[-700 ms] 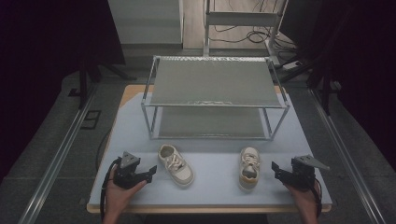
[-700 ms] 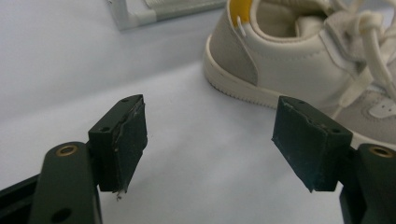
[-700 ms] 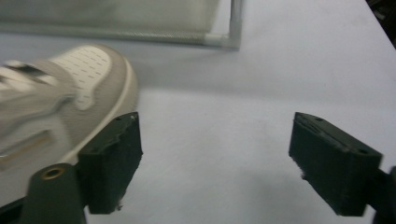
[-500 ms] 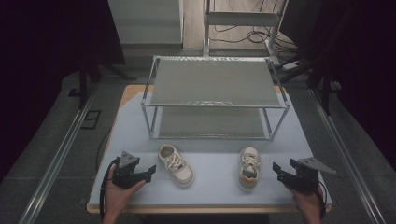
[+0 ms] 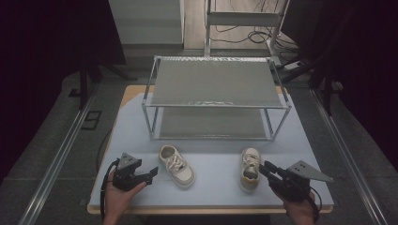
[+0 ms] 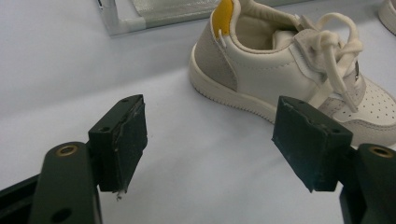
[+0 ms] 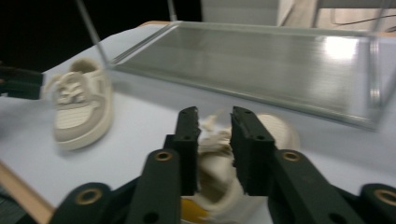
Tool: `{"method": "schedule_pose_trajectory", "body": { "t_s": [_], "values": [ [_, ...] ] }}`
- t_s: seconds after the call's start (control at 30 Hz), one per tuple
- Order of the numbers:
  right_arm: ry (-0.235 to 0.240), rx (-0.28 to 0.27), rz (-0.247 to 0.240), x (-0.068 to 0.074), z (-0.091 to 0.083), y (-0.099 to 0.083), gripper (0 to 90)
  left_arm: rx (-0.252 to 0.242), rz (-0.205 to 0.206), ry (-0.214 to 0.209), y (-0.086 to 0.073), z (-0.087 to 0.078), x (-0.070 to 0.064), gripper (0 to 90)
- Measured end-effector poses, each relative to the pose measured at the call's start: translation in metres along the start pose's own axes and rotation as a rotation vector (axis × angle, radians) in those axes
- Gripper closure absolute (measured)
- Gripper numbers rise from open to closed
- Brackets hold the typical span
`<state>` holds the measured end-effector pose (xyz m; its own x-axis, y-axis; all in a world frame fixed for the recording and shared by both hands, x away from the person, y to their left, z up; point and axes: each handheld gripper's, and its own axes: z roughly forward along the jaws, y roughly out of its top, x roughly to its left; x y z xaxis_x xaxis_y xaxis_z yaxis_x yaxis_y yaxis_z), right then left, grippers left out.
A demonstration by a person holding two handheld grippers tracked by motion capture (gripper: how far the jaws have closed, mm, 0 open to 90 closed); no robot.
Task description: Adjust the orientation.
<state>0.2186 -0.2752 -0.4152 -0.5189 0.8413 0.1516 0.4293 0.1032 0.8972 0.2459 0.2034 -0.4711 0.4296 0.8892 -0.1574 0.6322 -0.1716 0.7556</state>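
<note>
Shoes: two small cream lace-up sneakers lie on the pale blue bench [image 5: 211, 185] before the wire-mesh metal rack [image 5: 216, 101], the left sneaker [image 5: 177, 166] near the left claw [image 5: 151, 172], the right sneaker [image 5: 249, 169] at the right claw [image 5: 263, 168]. Left gripper view: left claw [image 6: 210, 140] gapes wide, empty; the sneaker [image 6: 299, 79] appears light and soft, best gripped at the padded heel collar. Right gripper view: right claw [image 7: 215, 140] narrowed to a slit over the blurred sneaker [image 7: 224, 182], contact uncertain.

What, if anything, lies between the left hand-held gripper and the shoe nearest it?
Nothing visible. The left hand-held gripper stands open, and bare table runs from its jaws to the left shoe, whose heel faces it.
</note>
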Motion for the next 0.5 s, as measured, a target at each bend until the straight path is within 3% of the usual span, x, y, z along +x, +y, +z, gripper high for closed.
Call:
{"method": "schedule_pose_trajectory", "body": {
  "t_s": [0.2,0.3,0.5],
  "values": [
    [0.094,0.034,-0.029,0.021,0.026,0.003,84.3,0.014,0.0,-0.011,-0.002,0.005,-0.001,25.9],
    [0.111,0.037,-0.03,0.026,0.031,0.005,85.7,0.014,-0.001,-0.012,-0.002,0.005,-0.001,25.9],
    [0.179,0.059,-0.042,0.048,0.054,0.007,88.0,0.022,-0.002,-0.015,-0.003,0.007,0.0,25.9]
  ]
}}
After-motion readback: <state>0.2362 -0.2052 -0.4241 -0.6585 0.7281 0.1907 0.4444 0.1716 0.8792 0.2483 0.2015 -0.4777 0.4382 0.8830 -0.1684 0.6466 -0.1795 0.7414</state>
